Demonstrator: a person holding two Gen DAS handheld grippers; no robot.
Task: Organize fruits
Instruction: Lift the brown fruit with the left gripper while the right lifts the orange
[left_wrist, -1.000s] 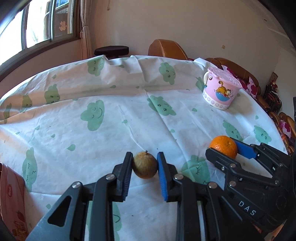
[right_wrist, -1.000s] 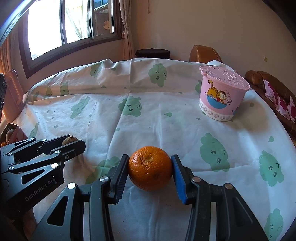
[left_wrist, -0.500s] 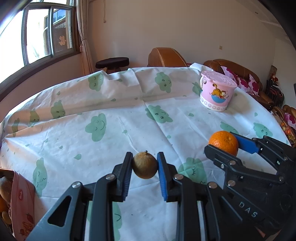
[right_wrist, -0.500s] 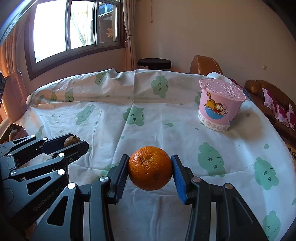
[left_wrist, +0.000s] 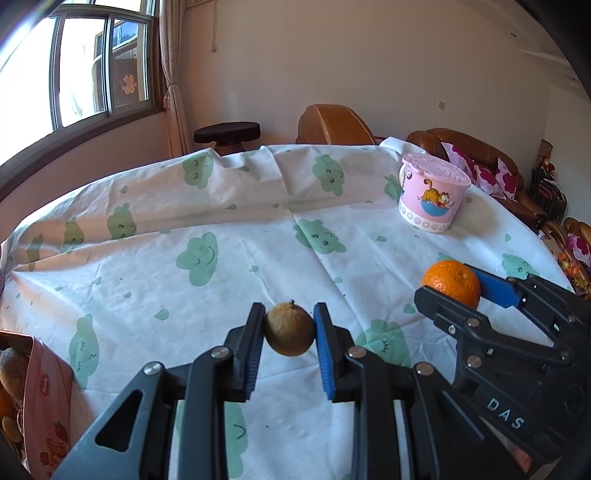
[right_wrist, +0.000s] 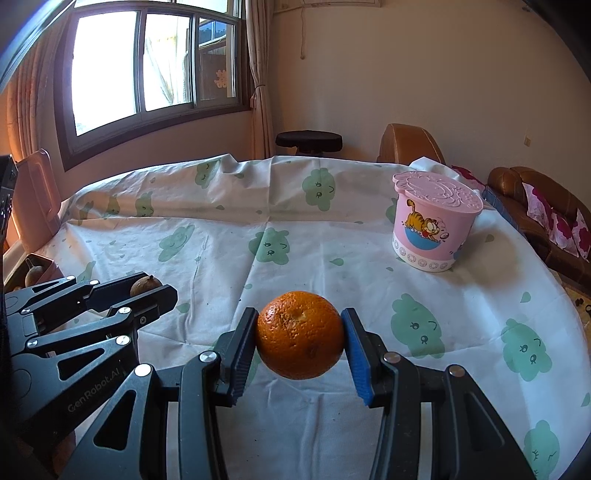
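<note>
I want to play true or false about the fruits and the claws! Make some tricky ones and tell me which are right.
1. The right claw holds an orange. True.
2. The left claw is empty. False: it grips a small brown fruit.
3. The pink tub has its lid on. True.
4. The pink tub shows a blue elephant. False: it shows an orange cartoon cat.
5. The tablecloth has green cloud faces. True.
6. The orange rests on the tablecloth. False: it is held above it.

A cloud-print tablecloth (left_wrist: 258, 236) covers the table, bearing a lidded pink bucket (right_wrist: 434, 219).
</note>
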